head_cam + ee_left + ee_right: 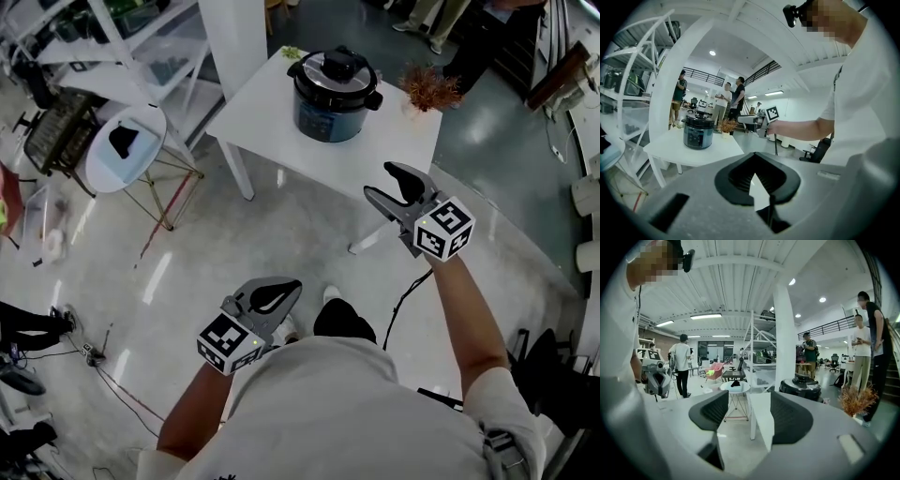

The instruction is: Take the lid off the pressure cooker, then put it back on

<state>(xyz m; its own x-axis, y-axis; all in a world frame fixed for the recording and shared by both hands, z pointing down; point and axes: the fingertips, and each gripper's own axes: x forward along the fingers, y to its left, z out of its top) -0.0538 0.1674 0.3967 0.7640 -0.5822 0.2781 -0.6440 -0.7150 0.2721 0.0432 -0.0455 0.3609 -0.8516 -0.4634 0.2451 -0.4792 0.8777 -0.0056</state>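
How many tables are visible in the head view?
2: the white square table holding the pressure cooker, and a round side table to its left. Others may be out of frame.

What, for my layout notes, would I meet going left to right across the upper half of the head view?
round side table → small green item → pressure cooker → dried plant

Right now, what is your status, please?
Left gripper shut, empty; right gripper open, empty. Pressure cooker on white table, lid on. Nothing in the way; dried plant beside cooker.
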